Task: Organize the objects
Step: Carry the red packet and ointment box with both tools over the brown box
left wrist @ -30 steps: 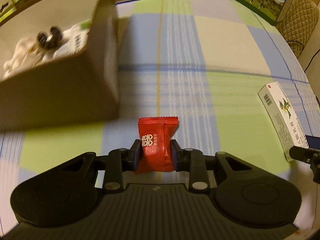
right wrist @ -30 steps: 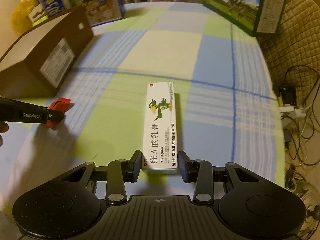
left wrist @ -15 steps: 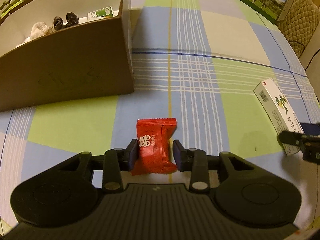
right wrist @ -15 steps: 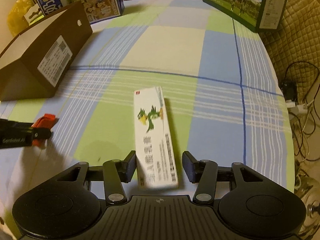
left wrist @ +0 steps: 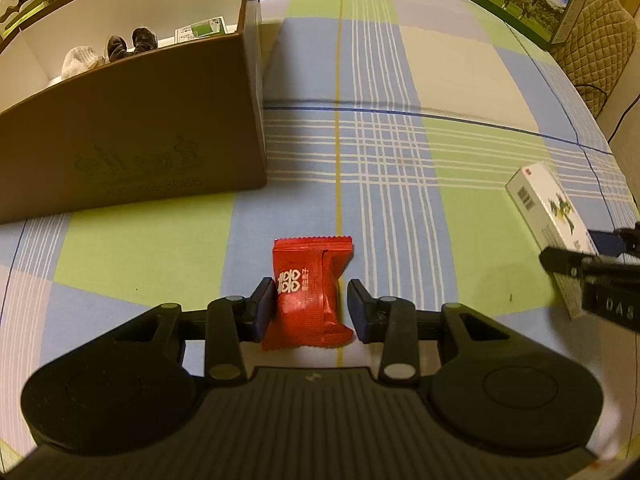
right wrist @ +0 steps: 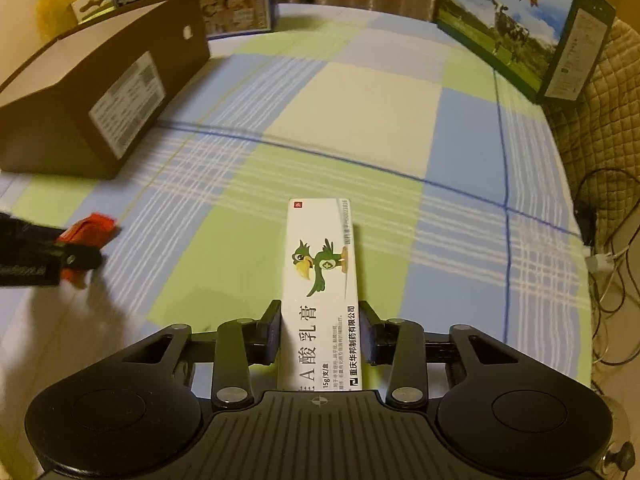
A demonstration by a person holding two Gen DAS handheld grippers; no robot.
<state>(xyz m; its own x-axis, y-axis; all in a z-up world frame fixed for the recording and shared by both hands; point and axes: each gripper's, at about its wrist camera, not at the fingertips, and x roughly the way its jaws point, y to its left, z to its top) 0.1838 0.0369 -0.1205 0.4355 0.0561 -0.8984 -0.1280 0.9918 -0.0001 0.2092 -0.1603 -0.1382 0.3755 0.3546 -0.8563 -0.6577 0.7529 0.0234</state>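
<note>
A red snack packet (left wrist: 308, 292) lies on the checked tablecloth between the fingers of my left gripper (left wrist: 312, 308). The left pad touches it, a gap shows at the right pad, and the gripper is open. The packet (right wrist: 90, 226) and the left gripper's fingertip (right wrist: 80, 258) also show at the left of the right wrist view. A white ointment box with a green parrot (right wrist: 320, 272) runs lengthwise through my right gripper (right wrist: 320, 332), both pads against its sides. That box (left wrist: 548, 208) and a right fingertip (left wrist: 568, 266) appear at the right edge of the left wrist view.
An open brown cardboard box (left wrist: 140, 128) at the left holds dark socks, a white cloth and a small green-and-white carton. It also shows in the right wrist view (right wrist: 100, 100). A cow-print milk carton (right wrist: 508, 28) stands at the far right. Cables (right wrist: 612, 264) hang past the table's right edge.
Left fingers spread slightly around the red packet and drew back from the brown box. Right fingers opened, the ointment box tilted, then they closed and it straightened.
</note>
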